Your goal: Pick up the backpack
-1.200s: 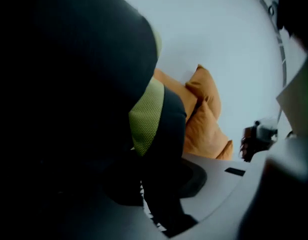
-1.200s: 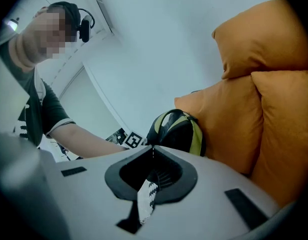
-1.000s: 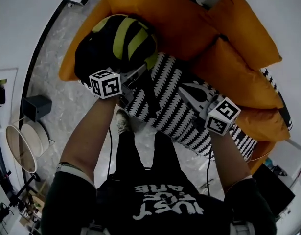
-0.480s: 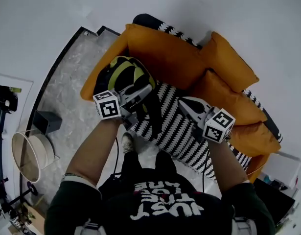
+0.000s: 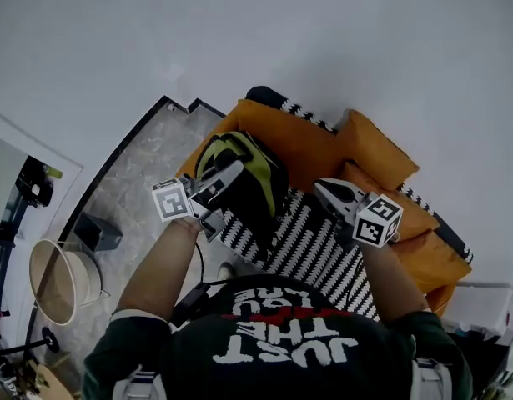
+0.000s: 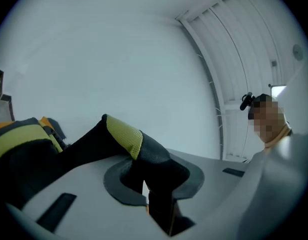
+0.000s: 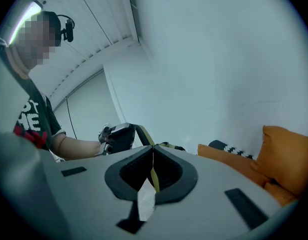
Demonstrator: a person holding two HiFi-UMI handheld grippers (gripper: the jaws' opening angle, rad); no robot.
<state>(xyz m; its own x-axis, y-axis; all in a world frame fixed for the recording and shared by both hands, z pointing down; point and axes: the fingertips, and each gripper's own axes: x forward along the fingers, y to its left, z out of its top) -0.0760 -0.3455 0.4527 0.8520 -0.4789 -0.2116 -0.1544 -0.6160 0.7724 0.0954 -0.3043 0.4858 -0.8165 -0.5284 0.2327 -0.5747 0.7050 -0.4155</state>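
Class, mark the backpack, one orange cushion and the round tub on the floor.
backpack (image 5: pixel 254 186): head view, on its black body.
orange cushion (image 5: pixel 374 147): head view, on the middle of its face.
round tub (image 5: pixel 86 280): head view, on its side wall.

Black-and-yellow backpack (image 5: pixel 254 186) aloft over sofa (image 5: pixel 323 148)

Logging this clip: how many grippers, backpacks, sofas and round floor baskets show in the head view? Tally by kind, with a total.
grippers: 2 (left gripper, right gripper)
backpack: 1
sofa: 1
round basket: 1
total: 5
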